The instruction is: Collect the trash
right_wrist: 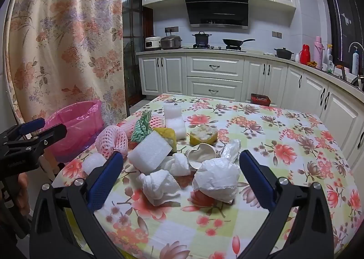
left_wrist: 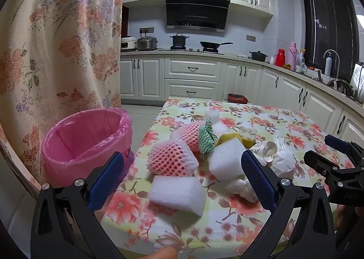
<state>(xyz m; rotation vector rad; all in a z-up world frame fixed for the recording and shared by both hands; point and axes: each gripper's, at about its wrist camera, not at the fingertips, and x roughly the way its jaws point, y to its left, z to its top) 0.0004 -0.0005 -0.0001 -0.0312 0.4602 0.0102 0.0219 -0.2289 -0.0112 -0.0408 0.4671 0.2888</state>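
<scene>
Fingers of both grippers stand wide apart and hold nothing. Between the left gripper's (left_wrist: 182,177) blue fingers, lower on the flowered counter (left_wrist: 284,122), lies a white foam block (left_wrist: 178,193), with a pink foam net (left_wrist: 171,156) just behind it. The right gripper (right_wrist: 179,176) frames a crumpled tissue (right_wrist: 159,185) and a white bag wad (right_wrist: 216,178); behind them sit more foam (right_wrist: 150,152), a crushed cup (right_wrist: 202,152) and peel (right_wrist: 203,136). Left of the counter stands a bin (left_wrist: 88,143) with a pink liner, and nothing shows inside it.
</scene>
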